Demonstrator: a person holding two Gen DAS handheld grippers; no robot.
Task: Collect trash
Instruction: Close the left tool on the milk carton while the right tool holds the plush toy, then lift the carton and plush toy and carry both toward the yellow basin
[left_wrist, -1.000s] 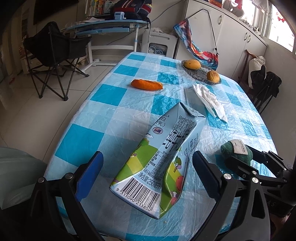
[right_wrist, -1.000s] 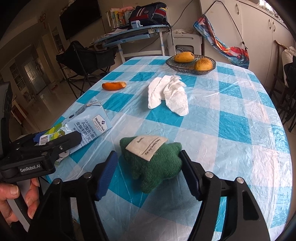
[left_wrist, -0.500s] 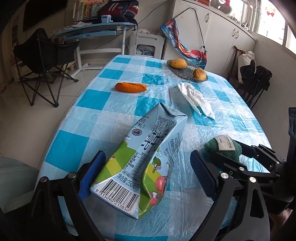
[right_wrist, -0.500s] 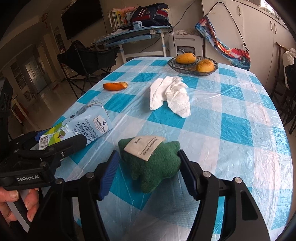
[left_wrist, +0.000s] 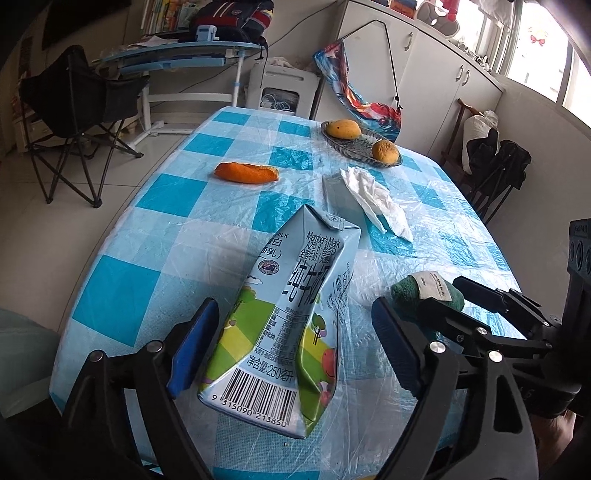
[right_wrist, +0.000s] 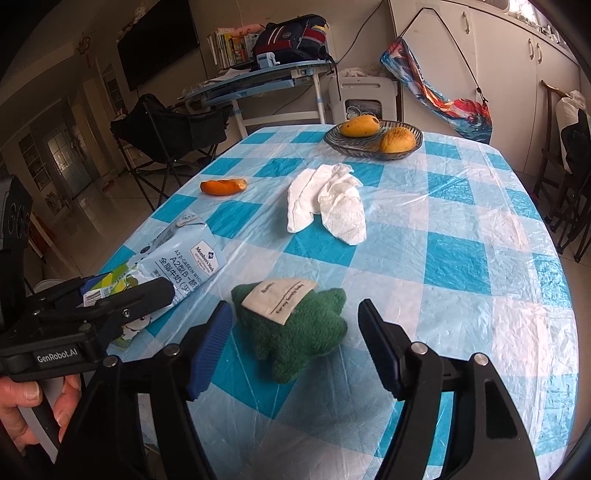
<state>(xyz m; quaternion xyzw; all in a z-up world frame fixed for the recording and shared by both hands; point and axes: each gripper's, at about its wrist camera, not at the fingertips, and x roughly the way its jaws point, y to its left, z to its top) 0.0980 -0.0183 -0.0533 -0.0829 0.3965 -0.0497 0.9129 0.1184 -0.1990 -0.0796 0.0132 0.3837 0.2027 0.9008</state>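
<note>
L gripper (left_wrist: 291, 349): jaws closing, pads astride milk carton (left_wrist: 291, 314), not yet pressing. Carton lying flat betw pads, barcode end nearest, already dented; prob empty, light, crushable, skin slick. Take across mid-body, gentle squeeze.

R gripper (right_wrist: 295, 347): jaws opening, green knit cloth (right_wrist: 295, 325) betw pads w/ gaps both sides. Soft, light, compressible; pinch the bulk, not the label.

Ahead of both: crumpled tissue (right_wrist: 328, 206), orange peel (left_wrist: 246, 172), well apart.

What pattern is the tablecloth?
The tablecloth is a blue-and-white check under clear plastic, seen best from the right wrist.
</note>
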